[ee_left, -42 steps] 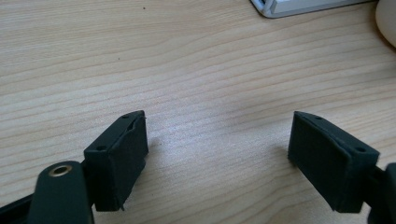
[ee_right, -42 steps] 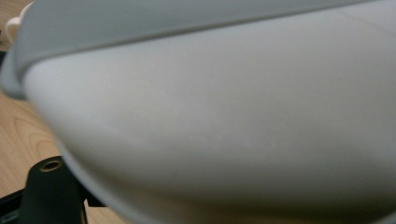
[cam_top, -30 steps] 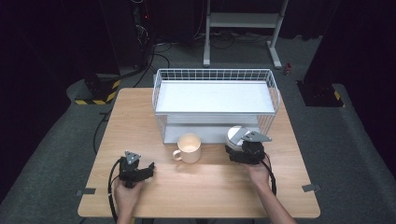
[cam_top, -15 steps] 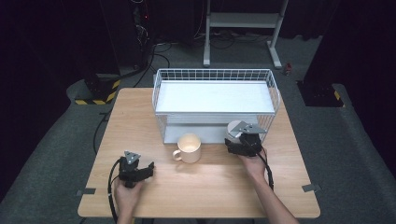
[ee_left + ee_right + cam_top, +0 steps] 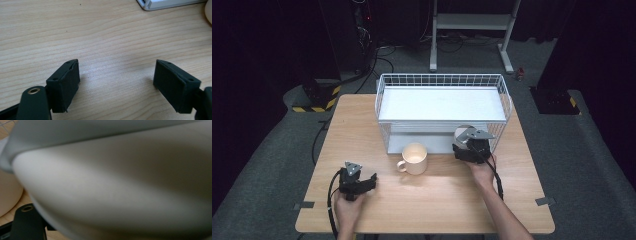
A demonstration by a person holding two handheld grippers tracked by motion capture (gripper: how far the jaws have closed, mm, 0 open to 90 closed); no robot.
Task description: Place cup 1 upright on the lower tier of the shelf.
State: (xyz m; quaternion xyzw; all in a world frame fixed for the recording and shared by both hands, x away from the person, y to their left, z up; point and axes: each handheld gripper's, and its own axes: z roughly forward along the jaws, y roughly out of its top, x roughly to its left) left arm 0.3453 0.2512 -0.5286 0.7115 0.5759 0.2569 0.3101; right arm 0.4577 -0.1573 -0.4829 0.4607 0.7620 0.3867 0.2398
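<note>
A cream mug (image 5: 414, 158) stands on the wooden table (image 5: 437, 200) in front of a white wire rack (image 5: 442, 102) with two shelves. My right gripper (image 5: 468, 145) is at the rack's front right, by the lower shelf, shut on a pale grey dish (image 5: 461, 131). In the right gripper view the dish (image 5: 112, 182) is very close, with the mug (image 5: 8, 192) at the left edge. My left gripper (image 5: 362, 181) rests on the table at the front left, open with nothing between its fingers (image 5: 65, 80).
The rack's white base (image 5: 170, 3) and the mug's edge (image 5: 208, 11) lie beyond the left gripper. Bare wood stretches between the two hands. A metal stand (image 5: 472, 30) and cables sit on the dark floor behind the table.
My right gripper has carried the dish a little forward and left, closer to the rack's lower shelf. The left gripper has stayed put.
</note>
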